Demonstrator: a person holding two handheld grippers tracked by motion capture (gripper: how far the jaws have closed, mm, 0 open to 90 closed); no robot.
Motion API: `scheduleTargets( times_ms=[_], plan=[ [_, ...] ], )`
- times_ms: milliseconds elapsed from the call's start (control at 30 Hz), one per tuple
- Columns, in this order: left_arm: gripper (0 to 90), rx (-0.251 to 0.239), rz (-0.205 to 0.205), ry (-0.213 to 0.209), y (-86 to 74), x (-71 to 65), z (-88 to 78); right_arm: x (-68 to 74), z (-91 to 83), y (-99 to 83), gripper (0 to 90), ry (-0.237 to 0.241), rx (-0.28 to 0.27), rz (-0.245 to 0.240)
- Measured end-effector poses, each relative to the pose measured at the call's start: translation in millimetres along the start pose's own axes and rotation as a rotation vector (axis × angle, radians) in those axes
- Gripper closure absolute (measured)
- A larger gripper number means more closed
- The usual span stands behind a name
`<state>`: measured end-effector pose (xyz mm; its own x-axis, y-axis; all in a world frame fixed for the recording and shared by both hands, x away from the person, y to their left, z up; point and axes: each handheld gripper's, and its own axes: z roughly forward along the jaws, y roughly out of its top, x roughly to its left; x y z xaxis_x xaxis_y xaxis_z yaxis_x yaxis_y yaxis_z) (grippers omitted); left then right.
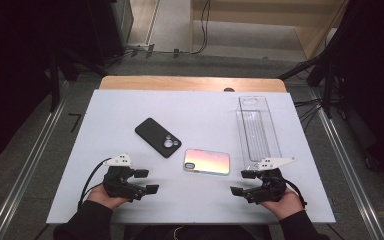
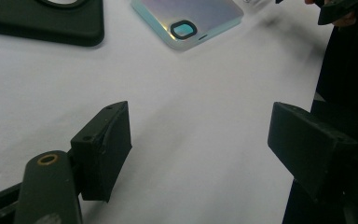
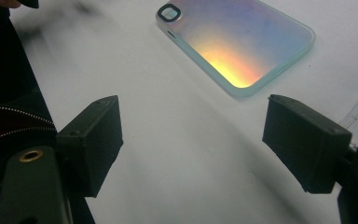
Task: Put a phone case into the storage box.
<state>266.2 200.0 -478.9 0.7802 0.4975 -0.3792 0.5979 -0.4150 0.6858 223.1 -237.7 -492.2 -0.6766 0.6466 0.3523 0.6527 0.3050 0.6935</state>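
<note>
Black case (image 1: 158,137) lies left of iridescent phone (image 1: 207,161), clear tray (image 1: 258,132) right.

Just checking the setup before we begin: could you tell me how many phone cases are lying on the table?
2. The black phone case lies left of centre, and the iridescent phone case lies beside it to the right, apart from it, near the clear plastic tray. Nothing seems hidden.
</note>
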Motion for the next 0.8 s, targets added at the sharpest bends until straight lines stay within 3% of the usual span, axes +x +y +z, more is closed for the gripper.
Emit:
scheduleTargets(
  times_ms=[800],
  plan=[
    [22.1,-0.011,-0.002,0.002,0.0,1.7,-4.0,-0.6,0.3,-0.3,17.8,0.010,0.006,-0.008]
  ],
)
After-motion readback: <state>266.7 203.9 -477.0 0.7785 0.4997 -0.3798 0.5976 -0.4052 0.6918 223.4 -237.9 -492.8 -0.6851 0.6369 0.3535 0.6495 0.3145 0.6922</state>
